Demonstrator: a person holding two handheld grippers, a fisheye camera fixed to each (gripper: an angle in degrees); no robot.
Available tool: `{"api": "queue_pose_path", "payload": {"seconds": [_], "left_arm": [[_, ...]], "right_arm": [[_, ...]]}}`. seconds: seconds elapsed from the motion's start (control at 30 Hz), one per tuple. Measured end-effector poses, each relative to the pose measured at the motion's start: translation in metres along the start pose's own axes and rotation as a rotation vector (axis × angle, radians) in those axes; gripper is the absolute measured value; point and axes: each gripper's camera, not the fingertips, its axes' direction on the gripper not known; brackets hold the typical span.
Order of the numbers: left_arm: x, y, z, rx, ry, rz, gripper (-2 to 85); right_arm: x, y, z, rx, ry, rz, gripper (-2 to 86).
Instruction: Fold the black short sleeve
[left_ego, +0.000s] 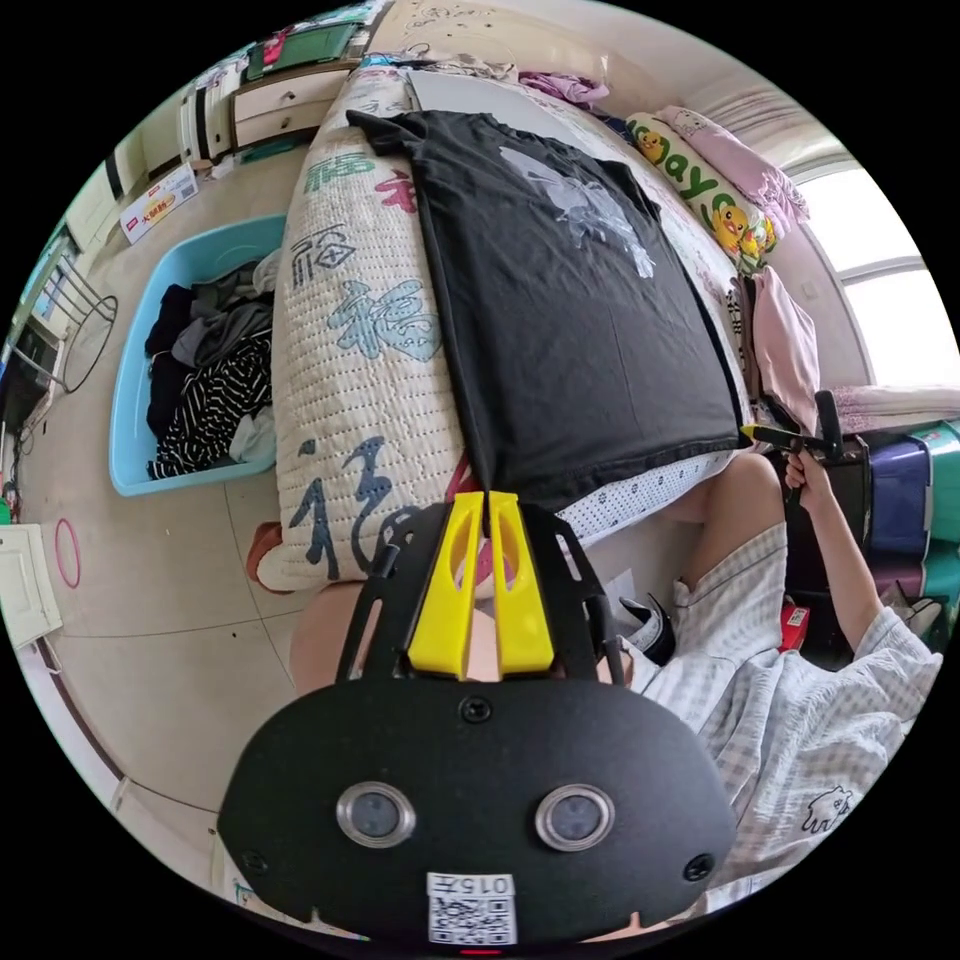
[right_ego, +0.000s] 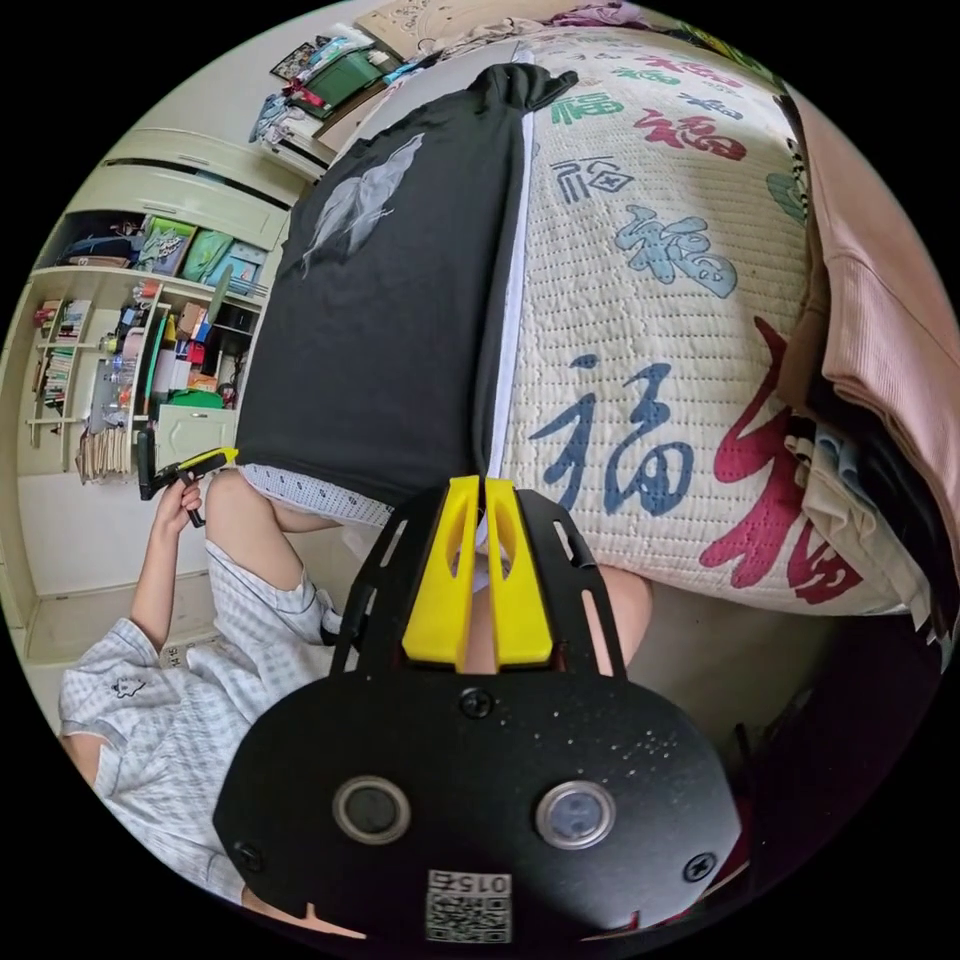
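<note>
Now, black T-shirt (left_ego: 570, 330): flat on quilted bedspread (left_ego: 350, 330), near hem at bed edge.
Left gripper (left_ego: 487, 497): closed on near hem corner.
Right gripper (right_ego: 482, 483): closed on opposite hem corner.
Pillow (left_ego: 705, 190): "ayo" legible.

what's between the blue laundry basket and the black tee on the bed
In the left gripper view, a strip of the quilted bedspread with printed characters lies between the blue basket and the black tee.

The T-shirt (left_ego: 570, 330) is black with a pale grey print. The quilt (left_ego: 365, 400) is cream with blue, teal and red characters. The basket (left_ego: 130, 400) is light blue. Each gripper (left_ego: 487, 500) has yellow jaws.
</note>
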Motion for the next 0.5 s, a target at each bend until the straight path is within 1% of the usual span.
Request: {"api": "queue_pose_path", "payload": {"seconds": [0.13,0.2,0.23,0.37,0.43,0.5], "left_arm": [[0.013,0.0,-0.037,-0.002,-0.06,0.049,0.7],[0.017,-0.001,-0.051,-0.009,-0.076,0.06,0.8],[0.02,-0.003,-0.059,-0.017,-0.085,0.065,0.8],[0.028,-0.004,-0.096,-0.035,-0.118,0.099,0.8],[0.024,-0.006,-0.114,-0.05,-0.096,0.091,0.6],[0.017,-0.009,-0.135,-0.078,-0.144,0.065,0.2]], "right_arm": [[-0.007,-0.004,-0.006,-0.007,0.013,0.011,0.2],[-0.01,-0.005,-0.009,-0.014,0.045,0.016,0.2],[-0.011,-0.006,-0.01,-0.029,0.101,0.032,0.2],[-0.011,-0.002,-0.026,-0.002,0.049,0.038,0.1],[-0.014,-0.004,-0.036,0.013,0.047,0.02,0.0],[-0.018,-0.01,-0.048,0.034,0.072,-0.01,-0.2]]}}
